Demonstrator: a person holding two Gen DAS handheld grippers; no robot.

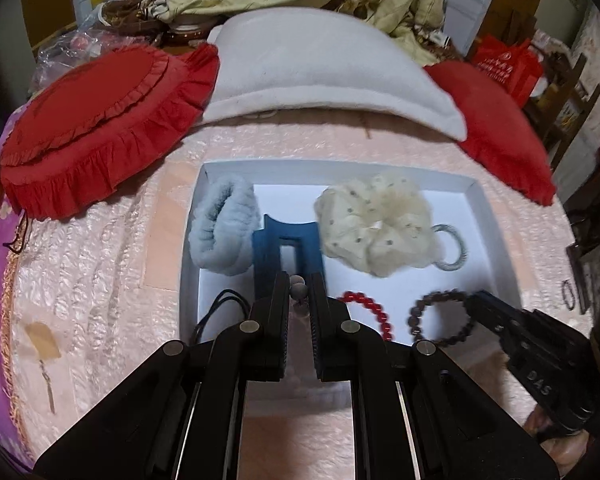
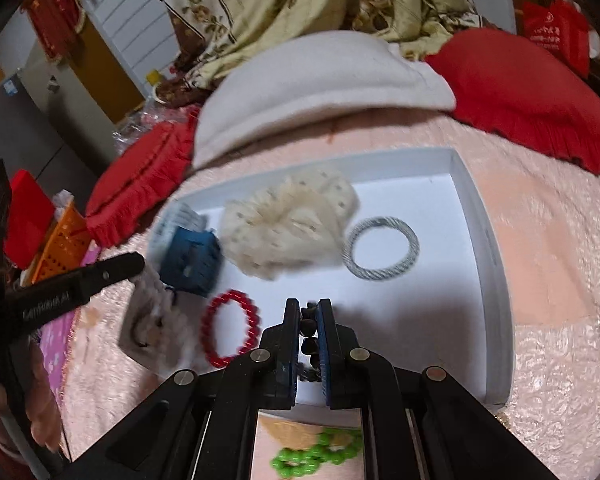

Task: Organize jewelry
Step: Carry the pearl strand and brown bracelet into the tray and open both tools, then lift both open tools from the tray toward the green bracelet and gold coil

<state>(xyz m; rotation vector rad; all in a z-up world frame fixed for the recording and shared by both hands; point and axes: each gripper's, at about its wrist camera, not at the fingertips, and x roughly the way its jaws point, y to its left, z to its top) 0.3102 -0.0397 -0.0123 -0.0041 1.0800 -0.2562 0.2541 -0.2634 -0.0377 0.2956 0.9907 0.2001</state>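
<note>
Left tool point(image 1: 299, 286) pinching grey round beads point(image 1: 299, 289), right tool point(image 2: 309, 312) clamped on dark brown beaded bracelet point(image 2: 308, 334), both low over shallow white cardboard tray point(image 2: 476, 216), red beaded bracelet point(image 2: 232, 328) just leftward.

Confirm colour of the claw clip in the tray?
Dark blue claw clip; clearest in left wrist view.
</note>
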